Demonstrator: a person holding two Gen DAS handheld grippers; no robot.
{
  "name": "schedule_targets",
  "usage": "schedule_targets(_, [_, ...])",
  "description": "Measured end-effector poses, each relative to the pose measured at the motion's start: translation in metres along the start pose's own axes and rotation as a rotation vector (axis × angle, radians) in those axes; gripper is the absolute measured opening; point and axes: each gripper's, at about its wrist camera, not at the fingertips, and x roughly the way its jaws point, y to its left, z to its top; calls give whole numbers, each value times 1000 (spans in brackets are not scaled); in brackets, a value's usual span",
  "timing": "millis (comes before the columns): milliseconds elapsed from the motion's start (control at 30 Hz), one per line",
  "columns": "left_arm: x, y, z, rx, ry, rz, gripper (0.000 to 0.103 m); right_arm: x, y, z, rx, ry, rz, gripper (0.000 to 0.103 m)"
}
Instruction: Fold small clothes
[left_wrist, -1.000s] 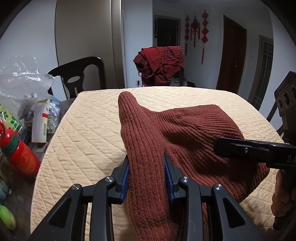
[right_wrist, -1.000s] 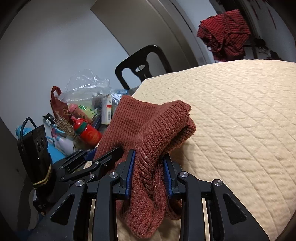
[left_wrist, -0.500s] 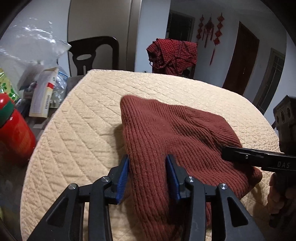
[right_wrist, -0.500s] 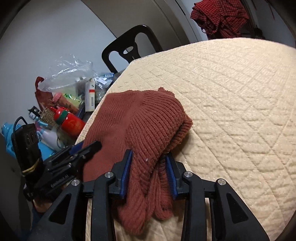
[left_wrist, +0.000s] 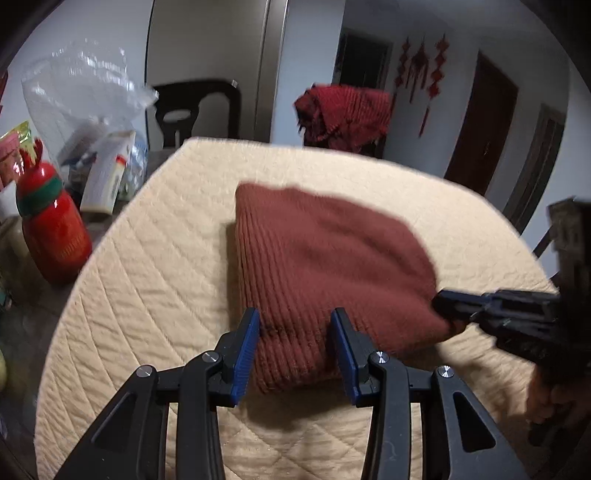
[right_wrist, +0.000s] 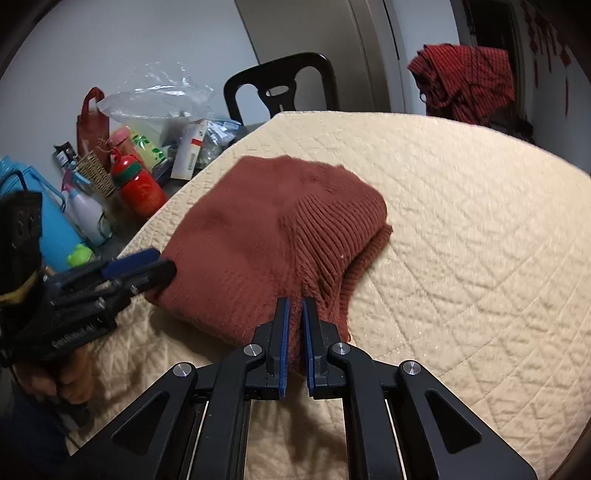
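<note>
A rust-red ribbed knit garment (left_wrist: 325, 266) lies folded on the cream quilted table cover (left_wrist: 155, 280); it also shows in the right wrist view (right_wrist: 266, 236). My left gripper (left_wrist: 295, 332) is open, its blue pads either side of the garment's near corner. My right gripper (right_wrist: 294, 314) is shut on a pinch of the garment's near edge. The right gripper shows from the side in the left wrist view (left_wrist: 491, 302), and the left gripper in the right wrist view (right_wrist: 122, 273).
A red bottle (left_wrist: 51, 229), a white carton (left_wrist: 107, 173) and plastic bags (left_wrist: 81, 96) crowd the table's left side. A black chair (left_wrist: 199, 107) and a chair draped with red plaid cloth (left_wrist: 343, 114) stand behind the table.
The raised fold of the garment has been laid down flat. My left gripper has opened and let go. My right gripper has closed tighter on the edge.
</note>
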Motion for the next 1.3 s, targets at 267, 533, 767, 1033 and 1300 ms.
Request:
schedule_targets(267, [-5, -1, -2, -1, 5, 10, 44, -18, 9, -5, -7, -18, -3, 7])
schedule_targets(533, [-29, -14, -9, -4, -7, 65, 44, -33, 17, -16, -35, -14, -37, 7])
schedule_targets(767, [-48, -19, -24, -15, -12, 115, 44, -50, 26, -34, -57, -12, -76, 19])
schedule_targets(1033, [-47, -18, -42, 2, 22, 149, 51, -52, 30, -55, -84, 9, -112, 42])
schedule_targets(1300, [-30, -11, -50, -6, 74, 174, 52, -43, 26, -61, -85, 35, -154, 42])
